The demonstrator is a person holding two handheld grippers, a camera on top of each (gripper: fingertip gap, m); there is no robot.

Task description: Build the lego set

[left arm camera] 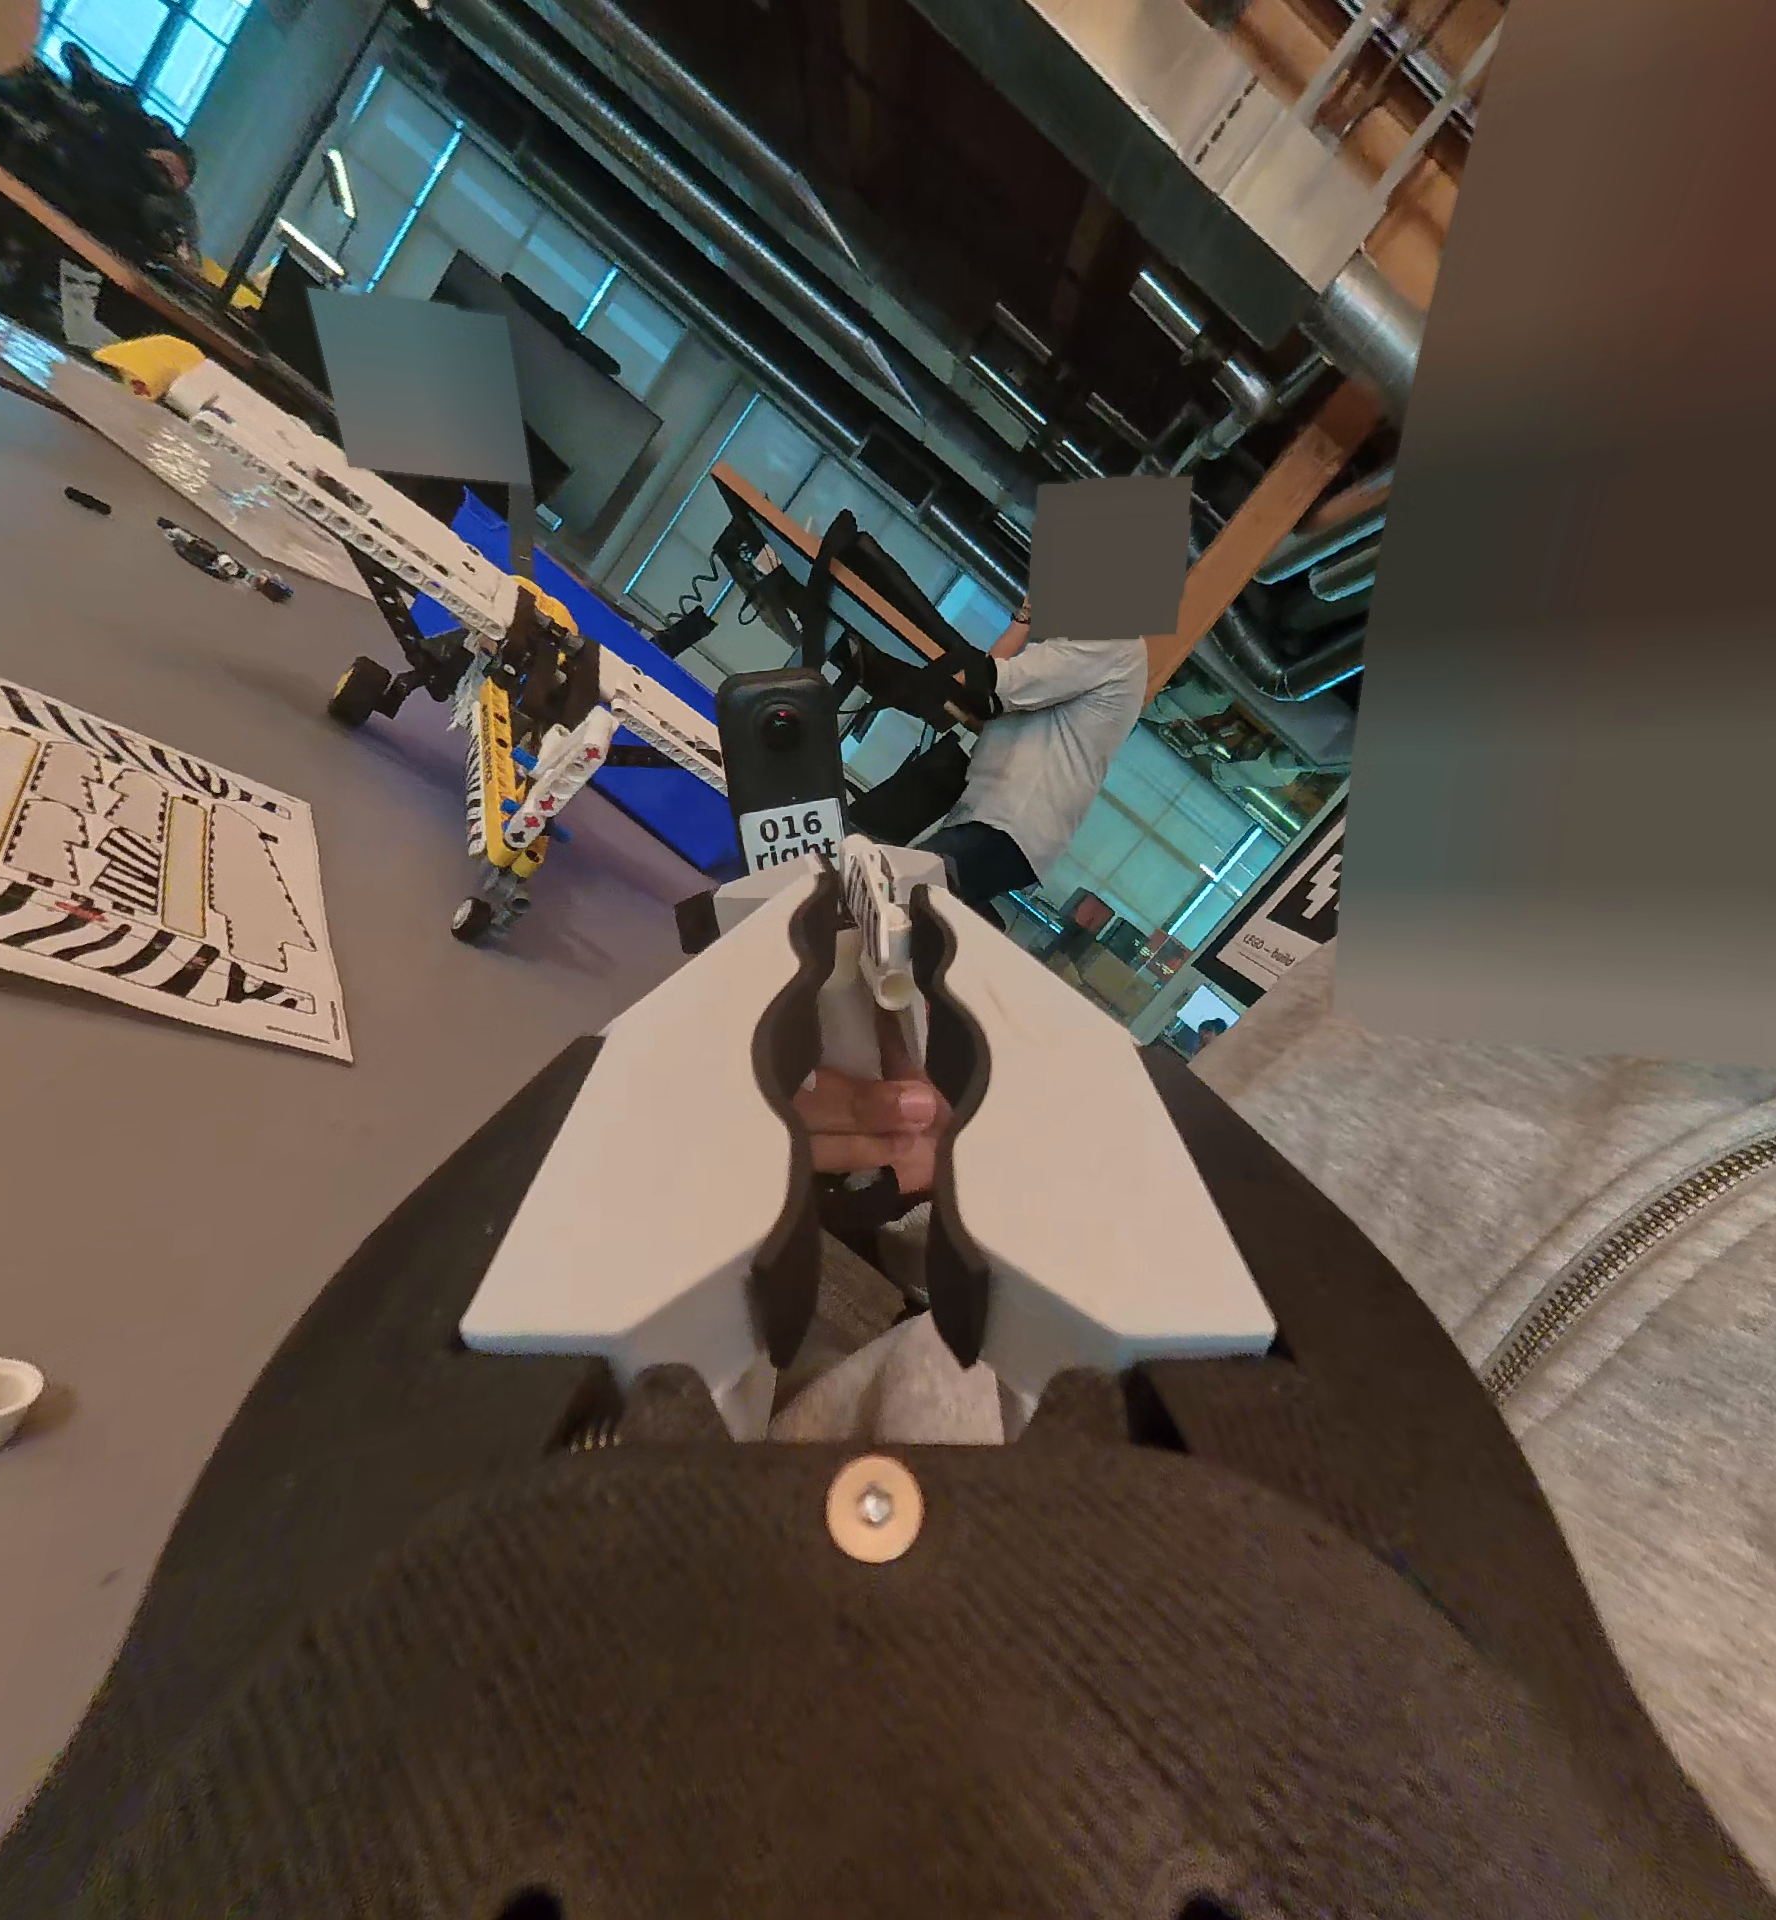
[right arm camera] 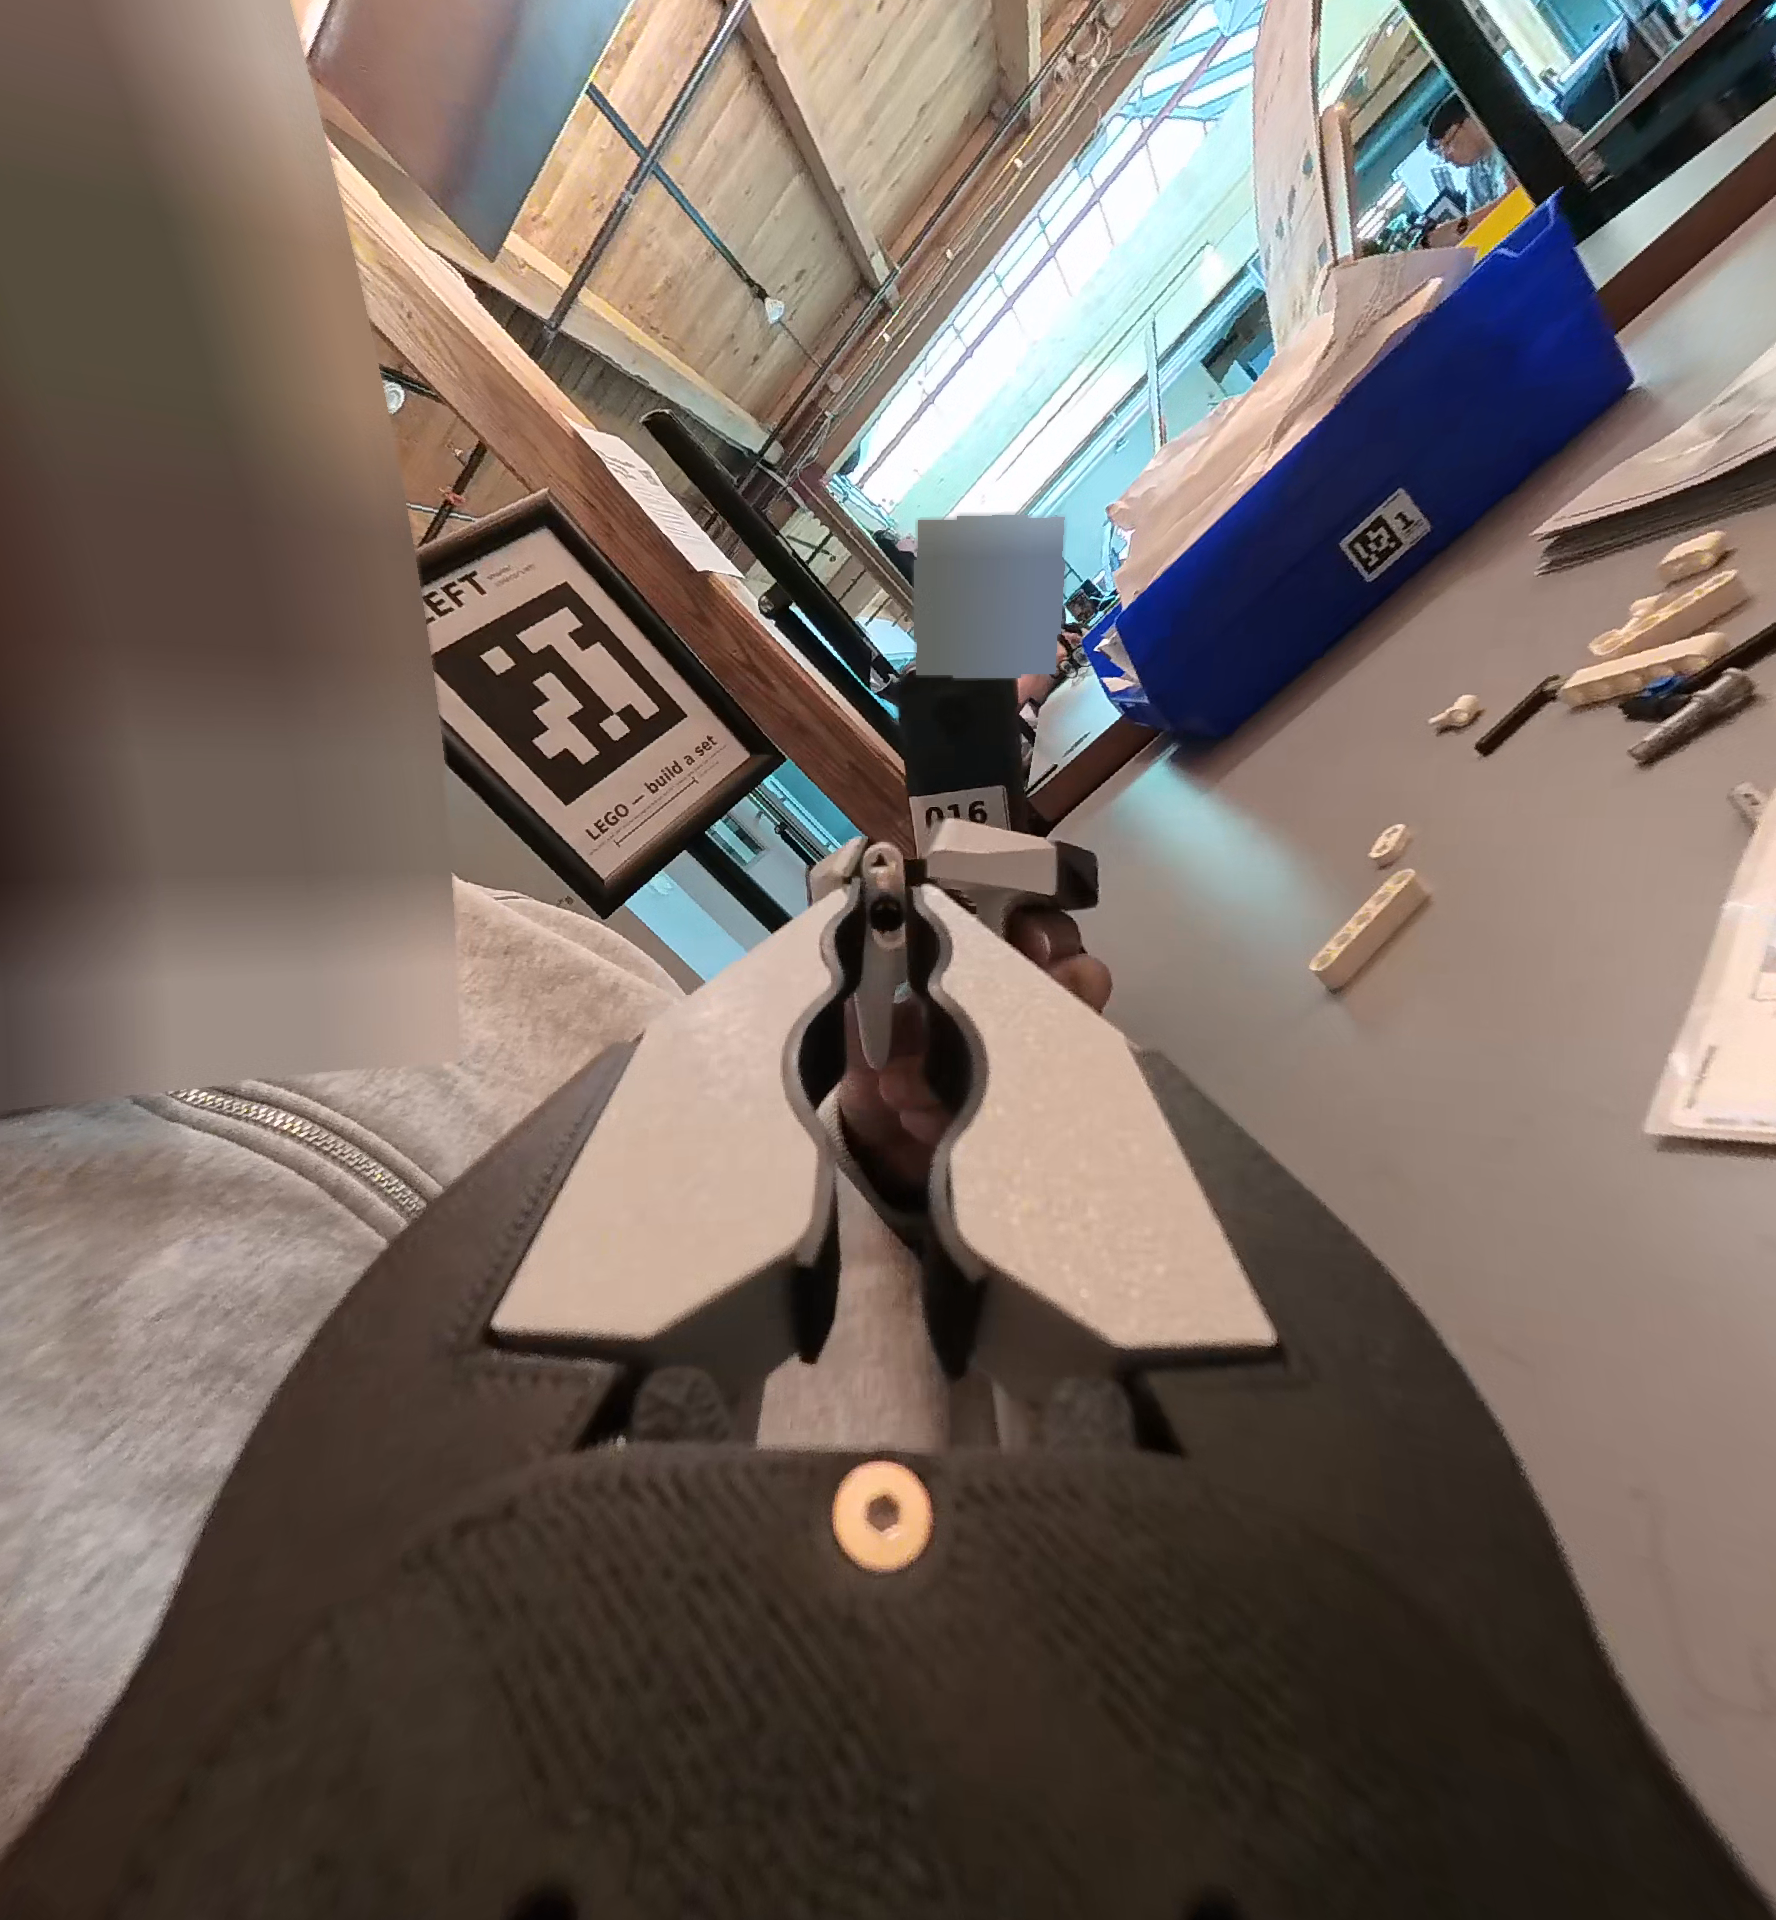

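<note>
A: Left wrist view: left gripper (left arm camera: 879,935) fingers (left arm camera: 718,1101) clamped on a small white piece (left arm camera: 882,940) with a striped sticker and a round tube end, held up above the desk (left arm camera: 136,1195).

B: Right wrist view: right gripper (right arm camera: 882,904) fingers (right arm camera: 1050,1143) closed on a grey-white beam (right arm camera: 876,987), black pin hole near its tip; tips meeting the other gripper's.

A: Handling, judged: light, rigid, smooth plastic; liable to twist or slip. Best held across flat sides, connection end clear.

B: Part-built yellow-and-white model (left arm camera: 510,707) standing well apart.
</note>
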